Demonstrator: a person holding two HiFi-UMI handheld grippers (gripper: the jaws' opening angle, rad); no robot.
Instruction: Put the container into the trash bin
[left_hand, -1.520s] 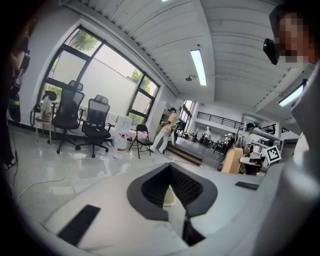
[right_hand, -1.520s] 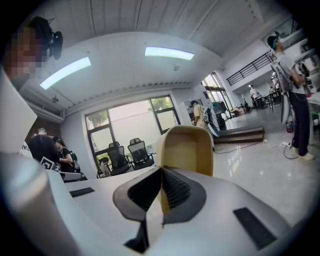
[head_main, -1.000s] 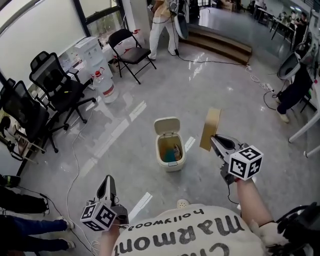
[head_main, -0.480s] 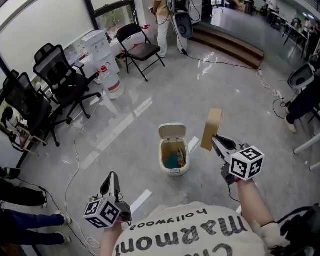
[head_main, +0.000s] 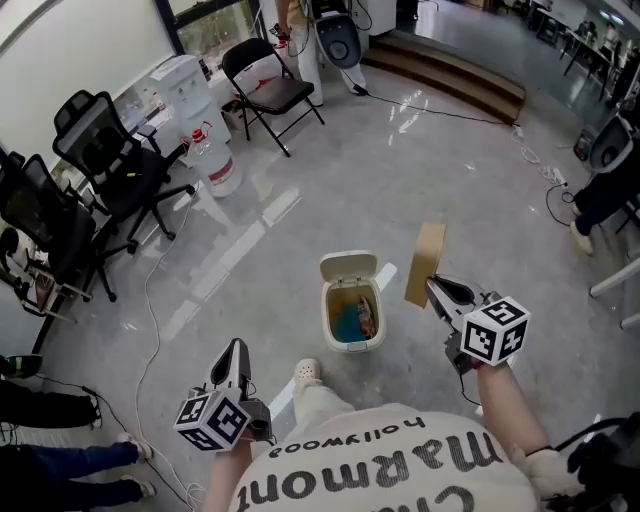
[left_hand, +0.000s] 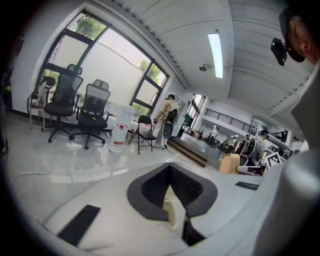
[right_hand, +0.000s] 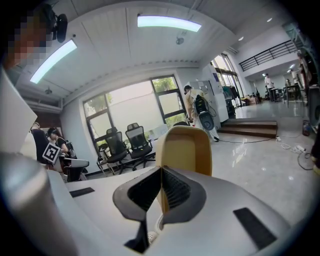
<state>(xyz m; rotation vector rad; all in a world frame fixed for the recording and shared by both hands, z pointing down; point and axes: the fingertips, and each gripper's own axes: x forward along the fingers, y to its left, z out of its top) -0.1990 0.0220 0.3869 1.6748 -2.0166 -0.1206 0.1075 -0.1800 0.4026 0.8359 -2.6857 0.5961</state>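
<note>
My right gripper (head_main: 433, 284) is shut on the rim of a tan paper container (head_main: 424, 264), held upright above the floor just right of the trash bin. The right gripper view shows the container (right_hand: 183, 151) standing up between the closed jaws of that gripper (right_hand: 161, 190). The small cream trash bin (head_main: 352, 303) stands on the floor with its lid flipped up, and teal and orange rubbish lies inside. My left gripper (head_main: 235, 352) hangs low at the left, shut with nothing in it; in its own view, the left gripper (left_hand: 171, 187) has its jaws together.
Black office chairs (head_main: 95, 170) line the left wall, with a water jug (head_main: 220, 165) and a folding chair (head_main: 265, 90) behind them. A cable (head_main: 150, 330) trails over the floor at left. My foot (head_main: 307, 373) is just before the bin. Steps (head_main: 450, 70) rise at the back.
The view has moved forward, so the bin sits closer and lower. The right gripper keeps the container beside the bin. A foot has appeared in front of the bin.
</note>
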